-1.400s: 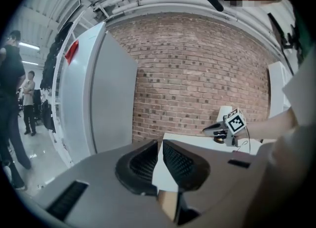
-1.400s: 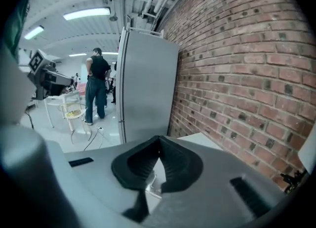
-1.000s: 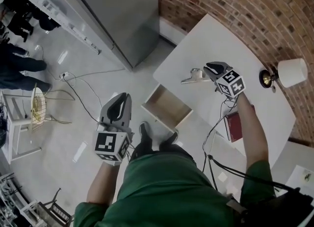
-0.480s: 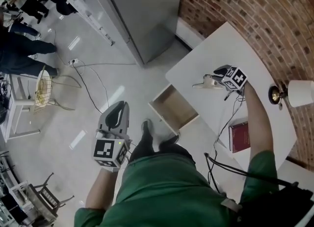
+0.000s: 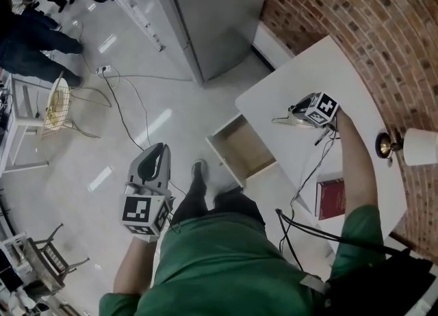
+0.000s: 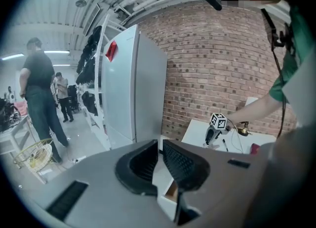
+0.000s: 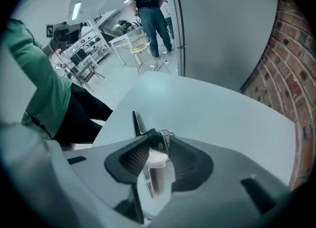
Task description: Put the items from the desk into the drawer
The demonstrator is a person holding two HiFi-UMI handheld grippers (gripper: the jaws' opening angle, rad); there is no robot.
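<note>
— What's in the drawer (image 5: pixel 241 145)?

— Nothing. It stands pulled out from the near-left edge of the white tabletop (image 5: pixel 311 68), and its wooden bottom is bare.

— And the right tongs (image 5: pixel 298 111)?

— It is down at the middle of the tabletop, pointing steeply downward, with its jaws spread around a silver metal clip (image 5: pixel 282 121). The clip's head sits between the pads and one flat handle sticks out beyond them. The pads don't look clamped on it, and the clip seems to lie on the tabletop.

— The left tongs (image 5: pixel 160 149)?

— Over the floor, left of the drawer and well apart from it. Its jaws are only a narrow slit apart, with nothing between them.

— Other items?

— A red book (image 5: pixel 330 198) lies on the near right part of the tabletop. A dark pen (image 5: pixel 321 137) lies between the book and the clip, and a lamp (image 5: pixel 417 147) stands at the right edge by the brick wall.

— What differs from a second ago?

— The right tongs was higher then, with the clip in its jaws. It has sunk to the tabletop, and its jaws have just been opening. The drawer is as empty as before, and the book hasn't moved.
</note>
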